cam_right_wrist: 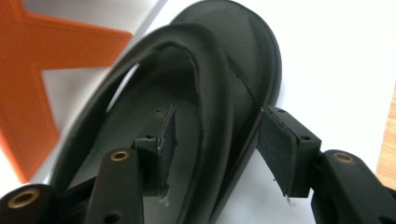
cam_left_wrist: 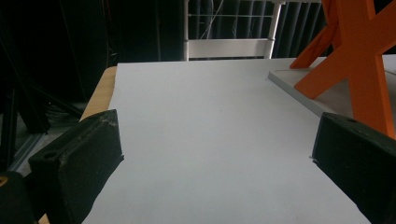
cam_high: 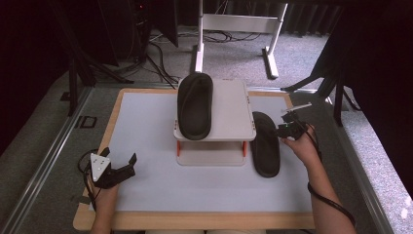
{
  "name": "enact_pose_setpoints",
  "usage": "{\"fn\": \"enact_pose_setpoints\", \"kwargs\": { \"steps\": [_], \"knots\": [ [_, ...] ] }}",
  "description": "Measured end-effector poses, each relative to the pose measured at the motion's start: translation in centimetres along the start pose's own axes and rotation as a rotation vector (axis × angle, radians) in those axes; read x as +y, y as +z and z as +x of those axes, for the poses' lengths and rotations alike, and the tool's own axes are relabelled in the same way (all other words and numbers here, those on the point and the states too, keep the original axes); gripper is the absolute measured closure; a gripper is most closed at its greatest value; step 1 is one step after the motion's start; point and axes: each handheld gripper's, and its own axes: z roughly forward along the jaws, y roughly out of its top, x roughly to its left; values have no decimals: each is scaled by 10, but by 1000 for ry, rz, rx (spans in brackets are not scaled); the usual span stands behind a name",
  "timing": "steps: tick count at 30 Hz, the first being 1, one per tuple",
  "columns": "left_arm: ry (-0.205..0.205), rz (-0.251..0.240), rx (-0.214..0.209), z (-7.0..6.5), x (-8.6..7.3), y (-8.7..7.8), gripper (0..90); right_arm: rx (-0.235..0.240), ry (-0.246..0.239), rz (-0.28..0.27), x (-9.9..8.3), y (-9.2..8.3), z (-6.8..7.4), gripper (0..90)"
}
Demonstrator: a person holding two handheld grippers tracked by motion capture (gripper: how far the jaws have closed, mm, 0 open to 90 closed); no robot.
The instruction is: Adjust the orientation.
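Hand-held gripper (cam_right_wrist: 215, 144) straddles black sandal's (cam_right_wrist: 233, 60) strap (pads apparently not pressing).

You've got open mat (cam_high: 146, 146) all along the left of the raised stand (cam_high: 229, 105), nothing in your left gripper's (cam_high: 119, 163) way there. Right of the stand it's tight: the black sandal (cam_high: 265, 144) lies just beside the stand's base, leaving only a narrow strip to the mat's right edge. On top, another sandal (cam_high: 195, 105) fills the stand's left half; its right half is bare.

Black sandal (cam_high: 265, 145) on pale grey mat (cam_high: 146, 146), second black sandal (cam_high: 195, 105) on white shelf (cam_high: 231, 109), orange legs (cam_left_wrist: 355, 51)
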Motion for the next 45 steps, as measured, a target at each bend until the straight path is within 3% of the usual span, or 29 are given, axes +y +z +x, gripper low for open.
{"fn": "enact_pose_setpoints", "kwargs": {
  "steps": [7, 11, 15, 20, 27, 37, 45],
  "knots": [
    [4, 4, -1, 0, 0, 0, 11, -12, -6, 95, 9, 11, -3, 538],
    [5, 4, -2, 0, 0, 0, 11, -8, 0, 118, 12, 15, -2, 608],
    [3, 7, -3, 0, 0, 0, 11, 2, 57, 153, 16, 19, 1, 614],
    [4, 11, -5, 0, 0, 1, 11, -37, 38, 209, 19, 24, 5, 709],
    [4, 16, -6, 0, 1, 1, 11, -47, 33, 274, 26, 24, 7, 742],
    [4, 22, -8, 0, 1, 2, 12, -37, 52, 337, 32, 18, 8, 755],
    [3, 23, -10, 0, 1, 2, 12, -57, 98, 332, 35, -1, 2, 760]
  ]
}}
